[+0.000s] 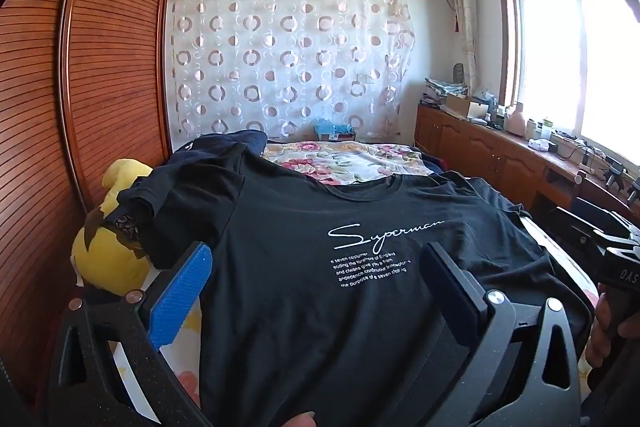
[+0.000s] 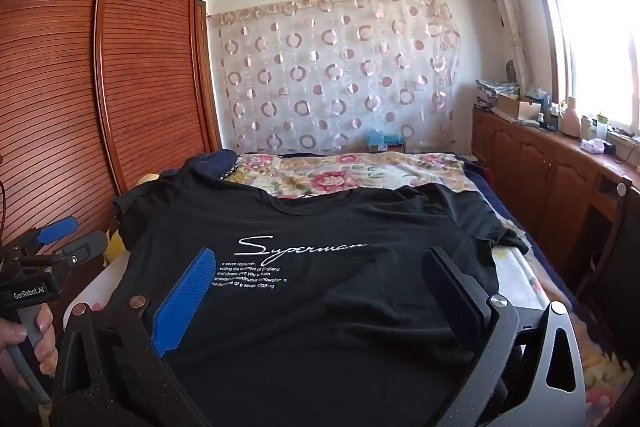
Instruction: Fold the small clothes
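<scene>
A black T-shirt (image 1: 304, 267) with white "Superman" script lies spread flat, front up, on the bed, collar away from me; it also shows in the right wrist view (image 2: 312, 291). My left gripper (image 1: 316, 263) is open, its blue finger at the shirt's left edge and its black finger over the shirt's right part. My right gripper (image 2: 320, 267) is open above the shirt's lower half, holding nothing. The left gripper also shows in the right wrist view (image 2: 70, 235) at the far left, open. Part of the right gripper's body shows at the right edge of the left wrist view.
A yellow plush toy (image 1: 108, 251) lies left of the shirt beside the wooden wardrobe (image 1: 100, 67). A floral bedsheet (image 2: 352, 171) covers the bed beyond the collar. A dark garment (image 1: 228, 141) lies at the far left. A cluttered wooden sideboard (image 2: 560, 163) runs along the right under the window.
</scene>
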Available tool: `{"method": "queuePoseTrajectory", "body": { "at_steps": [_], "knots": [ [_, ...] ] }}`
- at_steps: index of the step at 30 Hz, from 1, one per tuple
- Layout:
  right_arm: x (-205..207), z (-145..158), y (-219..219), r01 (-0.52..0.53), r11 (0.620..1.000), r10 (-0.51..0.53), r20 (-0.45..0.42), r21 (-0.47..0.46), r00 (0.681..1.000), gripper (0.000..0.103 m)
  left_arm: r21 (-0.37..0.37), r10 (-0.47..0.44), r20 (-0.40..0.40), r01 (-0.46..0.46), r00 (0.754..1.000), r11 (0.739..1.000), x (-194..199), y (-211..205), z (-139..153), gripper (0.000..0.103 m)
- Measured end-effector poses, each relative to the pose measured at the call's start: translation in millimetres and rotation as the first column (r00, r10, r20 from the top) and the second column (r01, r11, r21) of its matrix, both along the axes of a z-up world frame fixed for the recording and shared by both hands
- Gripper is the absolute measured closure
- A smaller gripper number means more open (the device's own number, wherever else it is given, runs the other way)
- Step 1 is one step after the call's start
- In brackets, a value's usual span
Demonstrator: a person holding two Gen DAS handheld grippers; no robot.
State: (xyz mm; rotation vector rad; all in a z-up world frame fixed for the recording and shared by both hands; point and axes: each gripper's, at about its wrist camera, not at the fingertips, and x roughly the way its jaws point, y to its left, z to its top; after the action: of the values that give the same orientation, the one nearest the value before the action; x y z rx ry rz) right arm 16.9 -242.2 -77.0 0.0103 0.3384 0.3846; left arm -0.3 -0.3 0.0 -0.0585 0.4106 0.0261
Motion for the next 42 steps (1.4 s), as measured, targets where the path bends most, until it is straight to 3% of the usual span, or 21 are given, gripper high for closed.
{"method": "queuePoseTrajectory", "body": {
  "at_steps": [42],
  "knots": [
    [0,-2,-2,-0.01,1.0,0.01,0.006,0.01,1.0,0.001,0.038,0.012,0.031,-0.014,0.999,0.999,-9,0,10,0.0]
  ]
}}
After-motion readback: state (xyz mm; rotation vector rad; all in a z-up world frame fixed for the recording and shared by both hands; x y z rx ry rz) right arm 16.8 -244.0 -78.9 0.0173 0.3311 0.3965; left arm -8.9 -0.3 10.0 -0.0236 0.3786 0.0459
